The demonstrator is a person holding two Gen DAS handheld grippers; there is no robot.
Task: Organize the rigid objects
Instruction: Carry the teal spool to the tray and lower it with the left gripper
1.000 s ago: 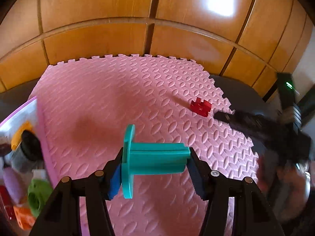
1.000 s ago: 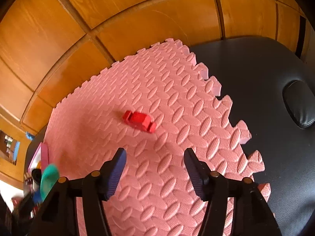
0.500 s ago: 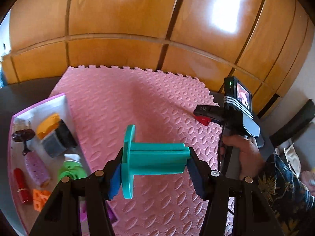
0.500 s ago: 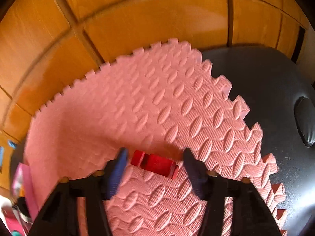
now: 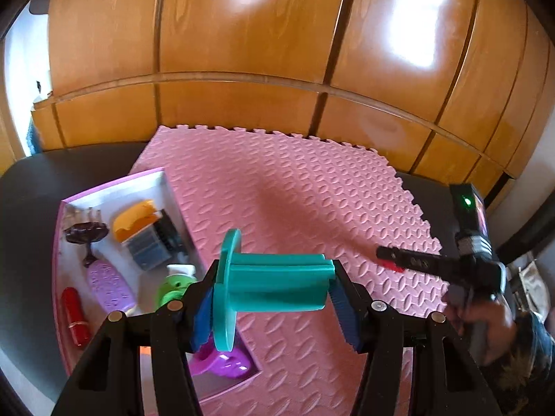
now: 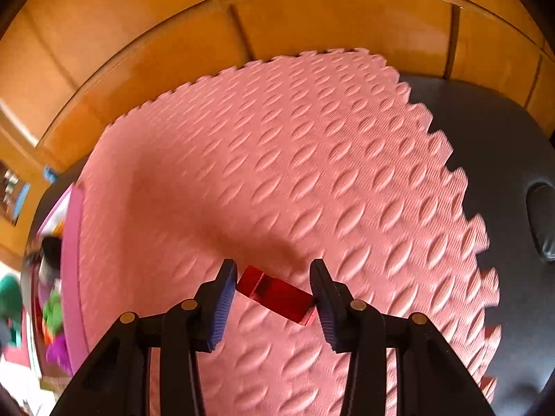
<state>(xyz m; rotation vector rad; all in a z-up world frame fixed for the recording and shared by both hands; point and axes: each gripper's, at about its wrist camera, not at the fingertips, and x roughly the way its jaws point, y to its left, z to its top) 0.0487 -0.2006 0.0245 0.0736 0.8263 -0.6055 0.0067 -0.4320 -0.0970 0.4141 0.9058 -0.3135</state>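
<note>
Teal spool (image 5: pixel 274 286) clamped end to end in the left gripper (image 5: pixel 274 298), flange against the left pad, shaft's flat end against the right pad; long axis running straight across the gap. Carried above the pink foam mat (image 5: pixel 295 201), just beside the pink-rimmed tray (image 5: pixel 114 182) at the mat's left edge. Tray already crowded: purple brush (image 5: pixel 109 286), red tube (image 5: pixel 74 315), yellow-and-black piece (image 5: pixel 145 228), green piece (image 5: pixel 173 286), magenta piece (image 5: pixel 222 364) partly hidden behind the fingers. Likely next for this hand: a short swing left and down, then release over bare tray floor (little of it showing, so placement looks tight).

Right gripper (image 6: pixel 274 298) near the mat's right edge, jaws spread around the red block (image 6: pixel 277 296) but not squeezing. Block skewed between the pads: far-left corner just beside the left pad, near-right end touching or almost touching the right pad (cannot tell which). Long axis diagonal to the closing line, so closing now would probably twist the block or pinch it corner to corner. Judged better: a slight wrist turn to square the pads with the block's long sides. From the left view, only a red sliver (image 5: pixel 392 266) under the right gripper's fingers.
</note>
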